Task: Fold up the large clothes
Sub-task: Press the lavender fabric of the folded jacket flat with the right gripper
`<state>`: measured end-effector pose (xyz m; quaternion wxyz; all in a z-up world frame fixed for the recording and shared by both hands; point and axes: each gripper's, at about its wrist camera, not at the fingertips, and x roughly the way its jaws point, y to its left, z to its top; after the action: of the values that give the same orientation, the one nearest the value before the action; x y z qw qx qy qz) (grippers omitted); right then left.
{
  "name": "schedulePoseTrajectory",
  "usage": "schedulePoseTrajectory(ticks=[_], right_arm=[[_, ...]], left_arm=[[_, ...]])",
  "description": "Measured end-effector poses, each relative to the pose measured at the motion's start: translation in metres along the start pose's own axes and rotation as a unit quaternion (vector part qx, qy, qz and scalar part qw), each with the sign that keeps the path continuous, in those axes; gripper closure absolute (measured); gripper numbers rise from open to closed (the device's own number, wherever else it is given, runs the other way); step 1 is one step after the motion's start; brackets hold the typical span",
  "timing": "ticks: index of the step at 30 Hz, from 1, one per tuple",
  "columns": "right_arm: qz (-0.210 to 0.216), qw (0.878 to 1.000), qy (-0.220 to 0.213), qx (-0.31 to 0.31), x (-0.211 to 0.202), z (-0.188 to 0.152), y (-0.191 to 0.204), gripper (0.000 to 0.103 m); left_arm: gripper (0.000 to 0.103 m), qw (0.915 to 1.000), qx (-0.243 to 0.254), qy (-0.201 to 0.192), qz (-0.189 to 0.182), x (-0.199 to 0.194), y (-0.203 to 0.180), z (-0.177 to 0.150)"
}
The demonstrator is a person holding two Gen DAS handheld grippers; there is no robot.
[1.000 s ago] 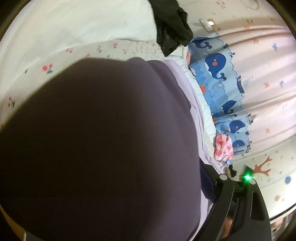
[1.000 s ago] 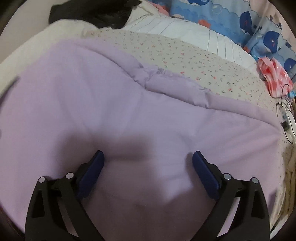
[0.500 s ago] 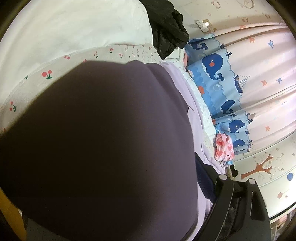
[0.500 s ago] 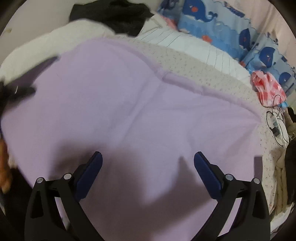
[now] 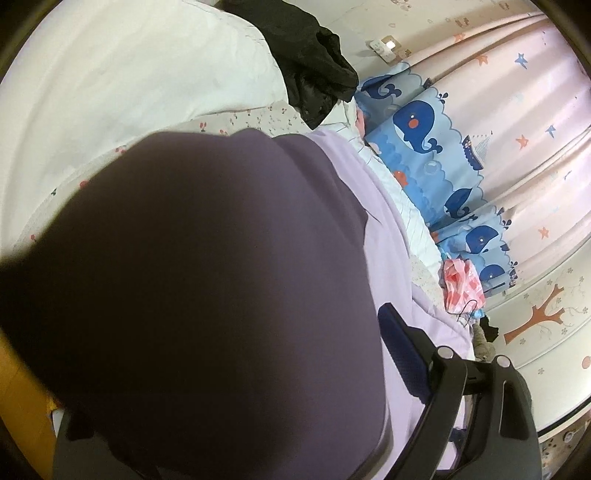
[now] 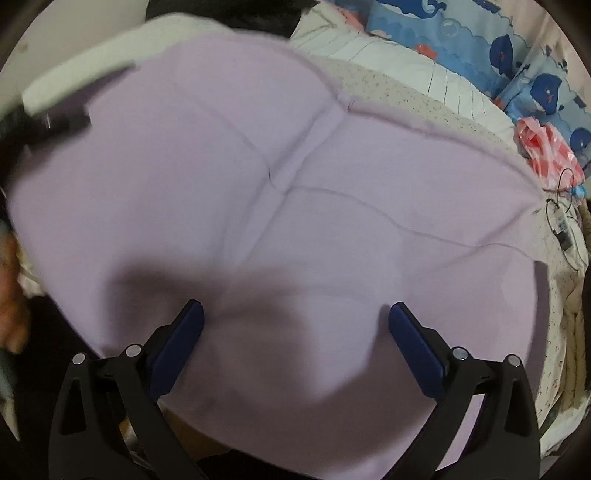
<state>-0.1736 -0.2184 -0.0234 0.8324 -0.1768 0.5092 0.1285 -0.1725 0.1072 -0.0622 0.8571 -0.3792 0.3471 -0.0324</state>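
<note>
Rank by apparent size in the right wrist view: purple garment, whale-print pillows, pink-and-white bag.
1. purple garment, fills most of the frame, though nearest the lens
2. whale-print pillows, cropped by the edge
3. pink-and-white bag

We see a plain lilac garment (image 6: 295, 184), a whale-printed blue curtain (image 5: 424, 147) and a white sheet (image 6: 417, 99) with tiny red flowers.

A bed (image 5: 236, 118) with floral sheet stands beside a pink star-print curtain (image 5: 517, 122). The wall (image 5: 546, 314) carries a tree pattern.
</note>
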Motion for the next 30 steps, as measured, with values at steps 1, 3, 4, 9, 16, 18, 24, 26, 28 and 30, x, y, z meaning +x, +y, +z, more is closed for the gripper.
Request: schedulePoseTrajectory(ticks=[1,3,4,9,16,18,24,26,28,30], right_arm=[[-0.004,1.0,0.002,-0.004,0.006,0.002,0.0,0.006],[-0.008,1.0,0.014,-0.008,0.004,0.007,0.002,0.006],[-0.009,1.0,0.015,-0.01,0.004,0.007,0.002,0.006],[0.0,1.0,0.016,-0.008,-0.004,0.004,-0.001,0.006],[-0.012,1.0,0.011,-0.012,0.005,0.003,-0.003,0.006],[-0.025,0.999,0.011,-0.023,0.013,0.003,0.003,0.006],[-0.029,0.999,0.009,-0.03,0.019,0.006,-0.002,0.006],[-0.034,0.999,0.005,-0.027,0.02,0.006,-0.002,0.006],[-0.04,0.999,0.003,-0.027,0.019,0.006,0.001,0.006],[-0.034,0.999,0.006,-0.03,0.009,0.005,0.002,0.006]], left_arm=[[0.017,1.0,0.005,-0.001,0.001,0.0,-0.002,-0.001],[0.017,0.9998,0.017,-0.006,0.002,-0.003,-0.004,-0.002],[0.017,0.9998,0.019,-0.007,0.002,-0.005,-0.004,-0.003],[0.017,0.9998,0.019,-0.009,0.0,-0.003,-0.002,-0.002],[0.017,0.9997,0.02,-0.01,-0.003,-0.004,0.001,-0.004],[0.017,0.9995,0.029,-0.012,-0.002,-0.004,-0.002,-0.004],[0.017,0.9993,0.034,-0.016,0.001,-0.003,-0.004,-0.003],[0.017,0.9991,0.039,-0.017,0.0,-0.004,-0.006,-0.003],[0.017,0.9991,0.04,-0.017,-0.001,-0.004,-0.006,-0.003],[0.017,0.9992,0.037,-0.016,-0.002,-0.003,-0.006,-0.003]])
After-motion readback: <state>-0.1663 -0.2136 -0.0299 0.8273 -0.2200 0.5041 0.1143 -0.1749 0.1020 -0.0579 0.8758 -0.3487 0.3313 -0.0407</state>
